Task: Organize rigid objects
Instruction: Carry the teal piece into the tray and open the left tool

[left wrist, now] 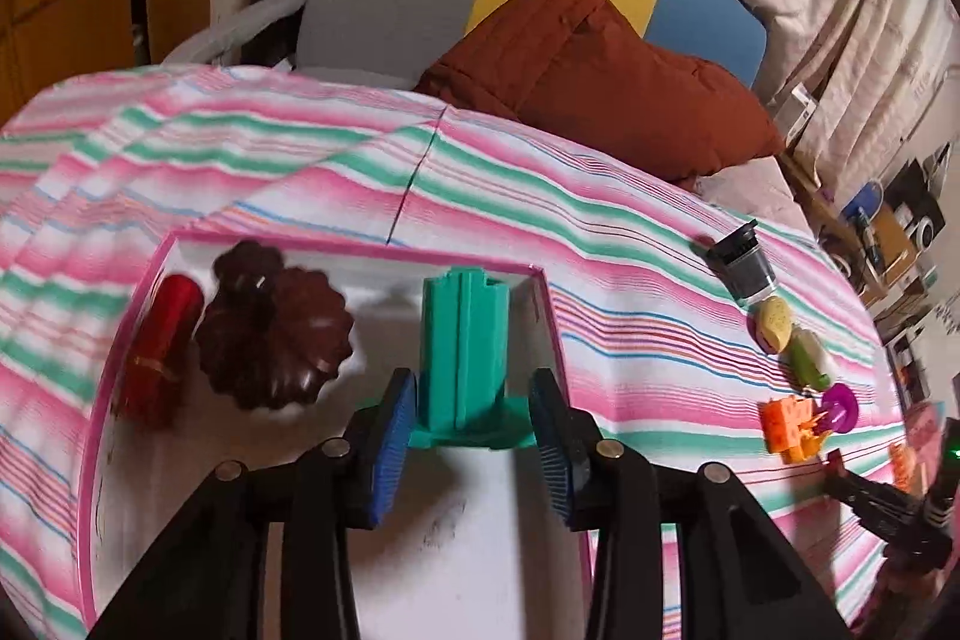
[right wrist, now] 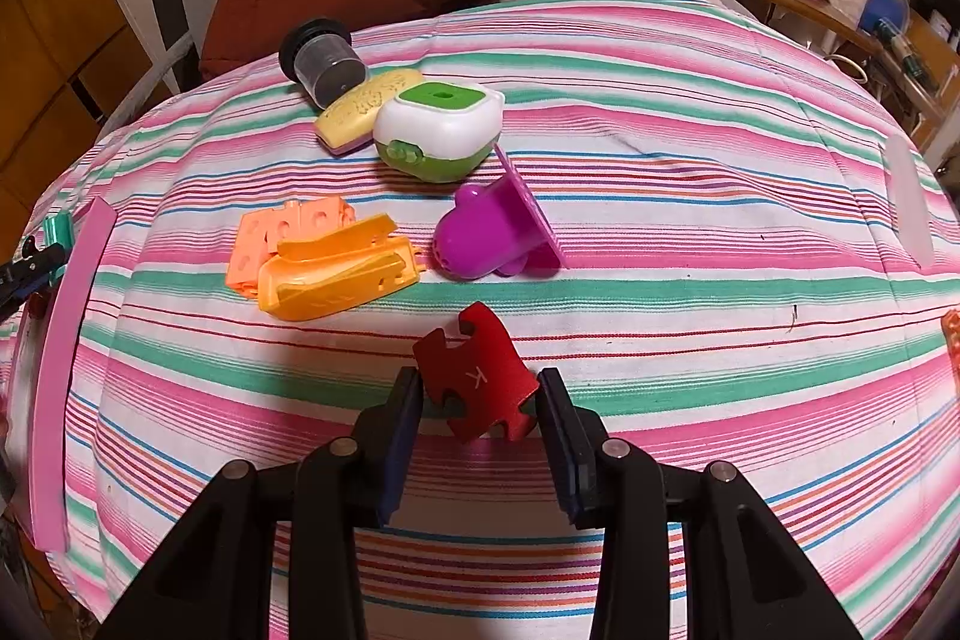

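Left gripper (left wrist: 474, 409) stands released around the teal piece (left wrist: 465, 340) near the pink-rimmed tray's (left wrist: 360, 247) far right corner. Right gripper (right wrist: 478, 400) grasps a red puzzle piece (right wrist: 477, 379) above the striped cloth (right wrist: 690, 232).

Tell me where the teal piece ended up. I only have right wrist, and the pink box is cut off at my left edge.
Observer: The teal piece stands upright inside the pink-rimmed box, near its far right corner.
Operator: Left jaws off it?
Observer: The left gripper straddles it, and its pads are clear of the upright body. It looks open.
Operator: Anything else in there?
Observer: A red cylinder and a dark brown scalloped piece sit side by side on the box's left side.
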### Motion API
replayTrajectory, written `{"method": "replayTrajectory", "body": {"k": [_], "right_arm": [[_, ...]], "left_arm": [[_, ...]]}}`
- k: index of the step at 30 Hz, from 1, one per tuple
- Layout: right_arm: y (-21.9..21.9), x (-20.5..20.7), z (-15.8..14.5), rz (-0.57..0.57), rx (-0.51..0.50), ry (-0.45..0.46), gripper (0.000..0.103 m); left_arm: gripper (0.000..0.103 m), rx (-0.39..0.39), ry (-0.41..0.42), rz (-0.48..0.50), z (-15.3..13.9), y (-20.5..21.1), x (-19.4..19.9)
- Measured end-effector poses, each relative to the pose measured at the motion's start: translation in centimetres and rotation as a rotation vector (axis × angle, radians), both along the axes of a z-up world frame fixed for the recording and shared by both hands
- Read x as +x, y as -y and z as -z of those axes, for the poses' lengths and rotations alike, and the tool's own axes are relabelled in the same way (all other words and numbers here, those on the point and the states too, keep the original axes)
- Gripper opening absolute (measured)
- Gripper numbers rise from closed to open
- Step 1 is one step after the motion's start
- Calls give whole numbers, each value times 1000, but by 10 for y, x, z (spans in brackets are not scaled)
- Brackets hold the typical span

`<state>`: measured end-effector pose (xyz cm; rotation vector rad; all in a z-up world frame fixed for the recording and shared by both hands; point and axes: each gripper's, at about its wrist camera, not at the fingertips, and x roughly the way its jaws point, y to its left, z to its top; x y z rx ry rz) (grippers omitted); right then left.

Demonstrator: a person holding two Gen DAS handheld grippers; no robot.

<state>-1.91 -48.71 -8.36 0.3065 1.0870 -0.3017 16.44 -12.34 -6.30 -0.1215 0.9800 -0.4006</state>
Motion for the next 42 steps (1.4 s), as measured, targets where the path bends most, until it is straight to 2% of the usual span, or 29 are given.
{"method": "replayTrajectory", "body": {"k": [6,9,11,15,18,22,25,30,36,42], "right_arm": [[0,1,0,2,-4,-2,40],[0,1,1,0,-5,-5,40],[-1,2,1,-3,-6,-5,40],[-1,1,1,-7,-7,-4,40],[1,1,1,-4,-3,-3,40],[2,0,1,1,4,2,40],[3,-1,-1,10,10,12,40],[3,-3,-6,20,29,50,40],[-9,-4,-15,-8,33,111,40],[-39,-1,-18,-68,20,132,40]], "left_arm": [[39,19,3,-34,0,-17,-24],[39,67,31,-16,1,-16,-34],[34,106,25,-20,4,-13,-32],[31,95,2,-21,7,-10,-25],[28,131,10,-25,9,0,-13],[27,111,0,-50,7,4,-2],[29,88,-11,-58,3,-2,-11],[30,67,-1,-58,-4,-23,-40],[30,-4,-30,-66,1,-51,-73],[30,-1,5,-35,-2,-59,-103]]}}
